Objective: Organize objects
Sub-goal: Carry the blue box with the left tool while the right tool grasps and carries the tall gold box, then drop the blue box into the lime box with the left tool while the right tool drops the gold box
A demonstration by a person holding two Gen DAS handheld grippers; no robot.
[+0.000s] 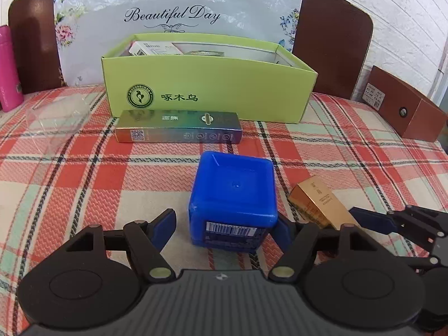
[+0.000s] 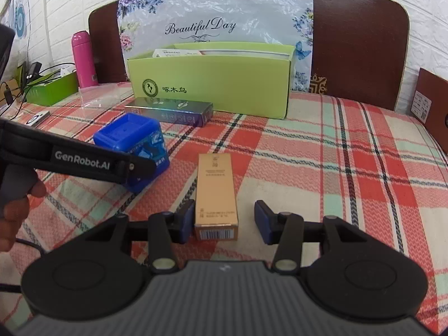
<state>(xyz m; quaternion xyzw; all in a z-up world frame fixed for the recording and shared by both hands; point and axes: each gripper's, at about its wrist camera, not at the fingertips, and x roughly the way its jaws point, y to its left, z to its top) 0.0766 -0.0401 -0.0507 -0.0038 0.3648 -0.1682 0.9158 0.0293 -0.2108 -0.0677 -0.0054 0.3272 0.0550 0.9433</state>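
Observation:
A blue cube-shaped box (image 1: 233, 198) lies on the plaid cloth between the open jaws of my left gripper (image 1: 225, 231); the right pad is near its side and the left pad stands clear. It also shows in the right wrist view (image 2: 131, 137). A gold carton (image 2: 215, 196) lies between the open jaws of my right gripper (image 2: 225, 221), its left side close to the left pad. It shows in the left wrist view (image 1: 316, 201) too. A silver-green carton (image 1: 179, 128) lies in front of the light green open box (image 1: 210, 89), which holds some packages.
A pink bottle (image 2: 82, 58) stands at the back left. A clear plastic case (image 1: 56, 117) lies left of the green box. A brown box (image 1: 406, 112) sits at the right edge. A floral bag (image 1: 173, 14) leans on the brown headboard. Cables and a green tray (image 2: 50, 89) are far left.

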